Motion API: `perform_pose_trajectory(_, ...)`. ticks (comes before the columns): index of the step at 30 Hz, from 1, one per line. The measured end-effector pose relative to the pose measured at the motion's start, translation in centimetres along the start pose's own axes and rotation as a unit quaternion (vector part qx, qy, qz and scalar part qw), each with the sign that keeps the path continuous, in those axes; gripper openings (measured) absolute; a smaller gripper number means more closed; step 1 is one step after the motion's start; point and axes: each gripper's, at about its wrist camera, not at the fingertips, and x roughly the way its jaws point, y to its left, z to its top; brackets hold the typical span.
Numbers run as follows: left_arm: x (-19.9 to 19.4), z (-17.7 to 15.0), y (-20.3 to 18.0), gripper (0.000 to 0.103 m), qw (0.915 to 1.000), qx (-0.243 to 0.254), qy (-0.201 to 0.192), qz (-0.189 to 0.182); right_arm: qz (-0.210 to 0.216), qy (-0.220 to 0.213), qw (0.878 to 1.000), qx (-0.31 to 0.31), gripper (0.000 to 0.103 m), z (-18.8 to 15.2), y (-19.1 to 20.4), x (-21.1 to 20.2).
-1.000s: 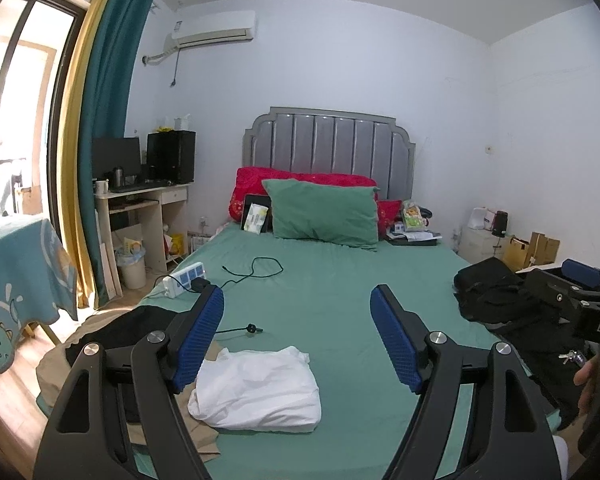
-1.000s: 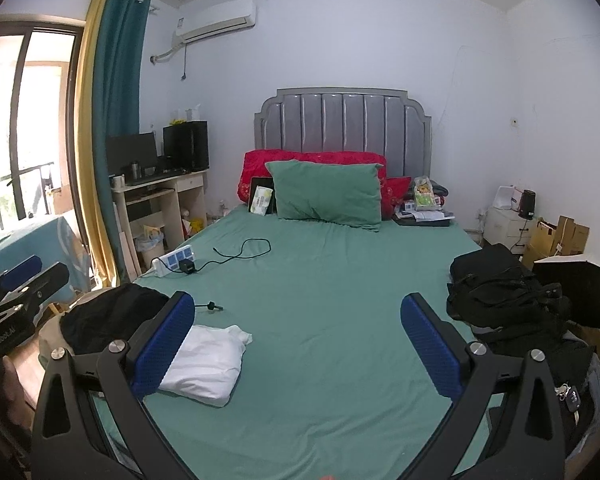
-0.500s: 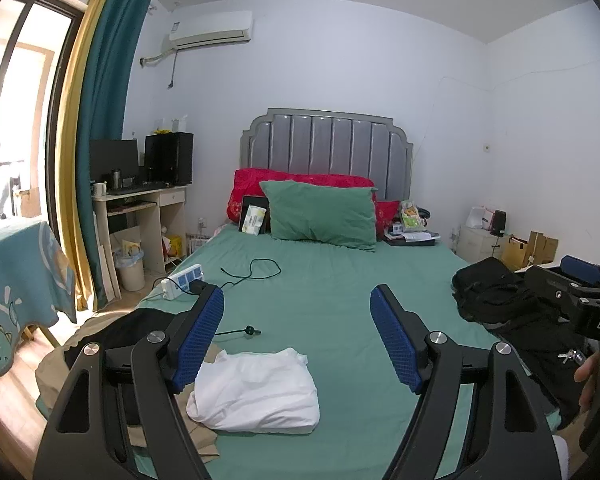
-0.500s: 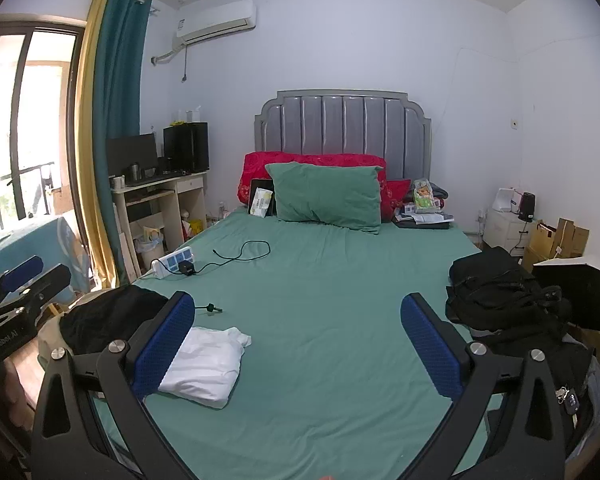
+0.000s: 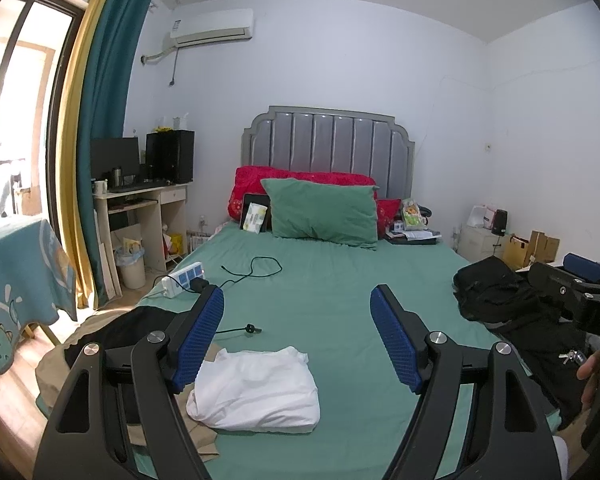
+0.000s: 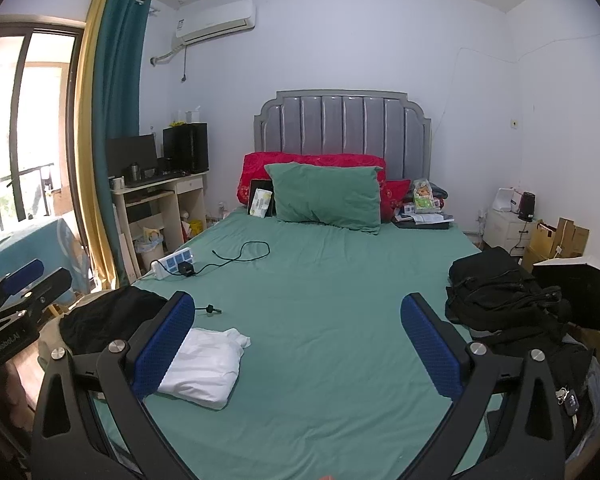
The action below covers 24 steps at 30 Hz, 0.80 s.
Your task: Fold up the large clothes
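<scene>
The left gripper point(image 5: 296, 340) hangs above the foot of the bed with its blue pads spread wide, nothing between them and nothing touched. The right gripper point(image 6: 298, 346) is just as wide apart and just as empty. A folded white garment point(image 5: 256, 392) lies on the green sheet point(image 5: 332, 288) near the bed's left corner, beside a black garment point(image 5: 116, 334) at the edge. Only the left view shows tan fabric point(image 5: 202, 434) under the white bundle. The right view alone shows keys point(image 6: 568, 396) below the black bag point(image 6: 496, 292) and the open dark box point(image 6: 580, 292).
</scene>
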Motion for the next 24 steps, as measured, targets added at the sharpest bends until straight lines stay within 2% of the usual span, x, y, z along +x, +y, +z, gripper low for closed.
perform_pose_trajectory(24, 0.04, 0.17, -0.5, 0.079, 1.0, 0.002, 0.002, -0.001, -0.001, 0.002, 1.0, 0.0, 0.102, 0.06, -0.14, 0.1)
